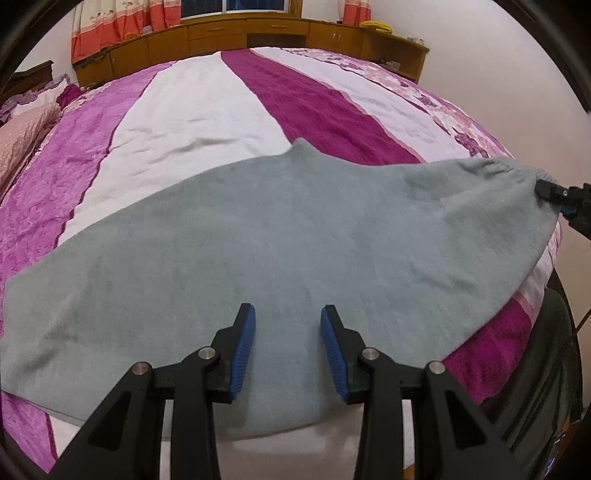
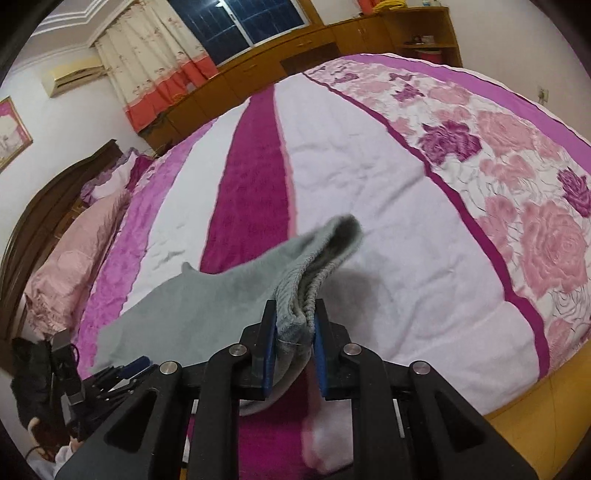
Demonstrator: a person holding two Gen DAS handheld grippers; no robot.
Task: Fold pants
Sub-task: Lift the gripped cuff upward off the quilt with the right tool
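Grey pants [image 1: 295,229] lie folded lengthwise across the near part of the bed [image 1: 203,110], with the leg ends at the left and the waistband at the right. My left gripper [image 1: 288,314] hovers open over the middle of the pants, and only flat cloth shows between its blue pads. My right gripper [image 2: 293,314] is shut on the ribbed waistband of the pants [image 2: 221,295] and holds that end lifted off the bed cover [image 2: 369,184], casting a shadow under it. In the left wrist view the right gripper [image 1: 550,190] shows at the far right edge, pinching the waistband corner.
The striped and floral purple cover spreads far beyond the pants. Pink pillows [image 2: 74,258] and a dark headboard [image 2: 44,206] are at the left. Wooden cabinets [image 1: 258,33] and curtains line the far wall. A person's dark sleeve [image 2: 33,387] is at the lower left.
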